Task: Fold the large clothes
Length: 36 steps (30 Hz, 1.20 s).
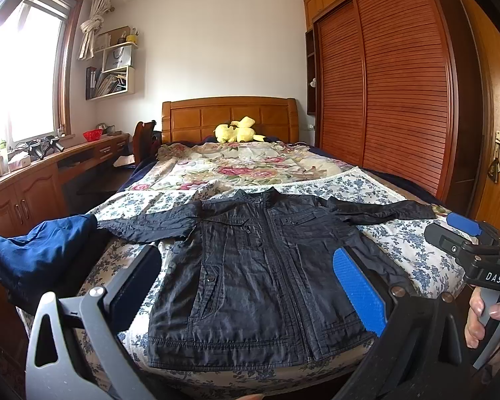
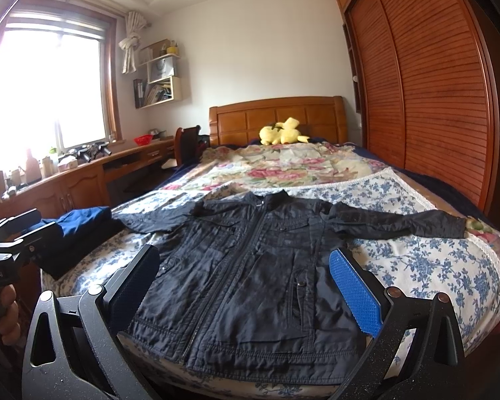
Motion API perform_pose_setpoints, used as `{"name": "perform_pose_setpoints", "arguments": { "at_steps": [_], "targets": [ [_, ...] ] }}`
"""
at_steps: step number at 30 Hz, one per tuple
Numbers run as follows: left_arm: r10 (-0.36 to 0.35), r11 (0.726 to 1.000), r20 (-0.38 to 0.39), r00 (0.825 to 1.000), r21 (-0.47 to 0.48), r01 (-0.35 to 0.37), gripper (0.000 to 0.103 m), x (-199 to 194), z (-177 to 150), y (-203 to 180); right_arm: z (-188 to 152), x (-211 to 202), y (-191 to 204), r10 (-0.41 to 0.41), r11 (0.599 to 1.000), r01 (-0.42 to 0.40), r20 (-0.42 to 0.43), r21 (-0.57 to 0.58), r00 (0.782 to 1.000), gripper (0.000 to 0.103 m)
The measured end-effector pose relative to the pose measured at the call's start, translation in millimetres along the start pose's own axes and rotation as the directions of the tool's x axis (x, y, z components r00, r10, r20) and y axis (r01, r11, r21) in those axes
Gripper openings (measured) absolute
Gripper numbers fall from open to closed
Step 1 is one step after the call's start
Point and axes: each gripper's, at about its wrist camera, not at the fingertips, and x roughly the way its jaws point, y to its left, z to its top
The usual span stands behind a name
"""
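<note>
A dark zip-up jacket (image 1: pixel 260 266) (image 2: pixel 250 266) lies flat and front-up on the bed, zipped, both sleeves spread out to the sides, hem toward me. My left gripper (image 1: pixel 246 280) hovers open above the jacket's lower half, holding nothing. Held wide open over the hem on the same side, my right gripper (image 2: pixel 246 283) is empty too. In the left wrist view the right gripper (image 1: pixel 463 233) shows at the right edge, with a hand on its handle. The left gripper (image 2: pixel 20 230) appears at the left edge of the right wrist view.
A folded blue garment (image 1: pixel 40 253) (image 2: pixel 80 226) rests on the bed's left edge over a dark one. A blue-flowered sheet (image 1: pixel 413 250) covers the bed, with a floral quilt (image 1: pixel 236 163) and yellow plush toy (image 1: pixel 236 130) beyond. Wardrobe (image 1: pixel 400 83) stands on the right, desk (image 1: pixel 33 180) on the left.
</note>
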Motion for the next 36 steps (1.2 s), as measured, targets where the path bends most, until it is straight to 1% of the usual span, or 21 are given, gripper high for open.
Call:
{"name": "perform_pose_setpoints", "arguments": {
  "at_steps": [7,12,15,20,24,29,32,36],
  "targets": [
    [0.0,1.0,-0.018,1.0,-0.003,0.0,0.103,7,-3,5,0,0,1,0.002,1.0,-0.002,-0.004,0.001,1.0,0.103],
    [0.009,1.0,-0.047,0.999,0.003,-0.009,0.103,24,-10,11,-5,11,4,0.004,1.0,-0.004,-0.015,-0.021,1.0,0.103],
    [0.0,1.0,-0.071,0.997,-0.012,-0.001,0.103,38,-17,16,-8,25,2,0.012,1.0,-0.013,-0.031,-0.027,0.999,0.103],
    [0.015,1.0,-0.1,0.995,-0.005,-0.016,0.103,64,-26,21,-12,57,-1,0.032,0.998,-0.035,-0.06,-0.042,0.998,0.103],
    [0.007,0.999,-0.124,0.992,-0.03,-0.011,0.103,85,-31,32,-16,86,0,0.051,0.997,-0.055,-0.087,-0.049,0.995,0.103],
    [0.017,0.999,-0.146,0.989,-0.027,-0.021,0.103,110,-37,43,-24,119,-1,0.081,0.996,-0.086,-0.118,-0.038,0.99,0.103],
    [0.017,0.999,-0.169,0.986,-0.041,-0.025,0.103,126,-42,53,-25,140,-1,0.095,0.994,-0.101,-0.128,-0.04,0.987,0.103],
    [0.047,0.997,-0.191,0.98,-0.051,-0.058,0.103,140,-49,67,-25,169,1,0.115,0.991,-0.123,-0.15,-0.044,0.982,0.103]
  ]
}}
